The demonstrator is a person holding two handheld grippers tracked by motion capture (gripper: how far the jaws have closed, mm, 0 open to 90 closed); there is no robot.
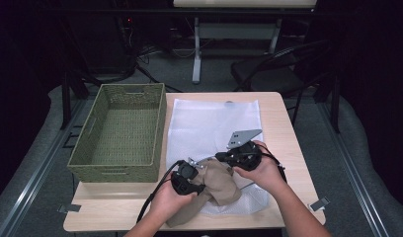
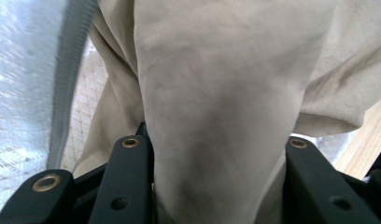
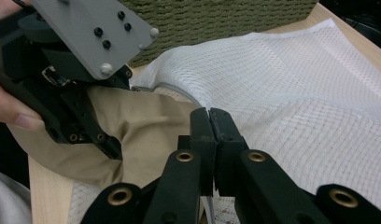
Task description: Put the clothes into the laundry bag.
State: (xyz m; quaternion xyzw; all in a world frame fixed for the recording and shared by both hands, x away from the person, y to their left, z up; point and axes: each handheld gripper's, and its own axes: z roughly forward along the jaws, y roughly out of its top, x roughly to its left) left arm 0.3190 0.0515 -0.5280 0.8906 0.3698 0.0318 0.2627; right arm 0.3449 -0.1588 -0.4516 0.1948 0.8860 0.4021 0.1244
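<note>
Tan cloth (image 2: 212, 93) bunches between the left claw (image 1: 188, 178) jaws, pinched there, lying at the near edge of the white mesh bag (image 1: 214, 126) on the bench (image 1: 283, 143). Right claw (image 3: 210, 123) is pressed together on the bag's rim, beside the green woven basket (image 1: 121, 131).

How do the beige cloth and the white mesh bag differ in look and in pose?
The beige cloth is plain, opaque and bunched in folds; the mesh bag is white, netted and lies mostly flat. The cloth is gripped by the left gripper, with a thick fold between its jaws; the bag's edge is pinched by the right gripper. Both are soft fabric on the table.
</note>
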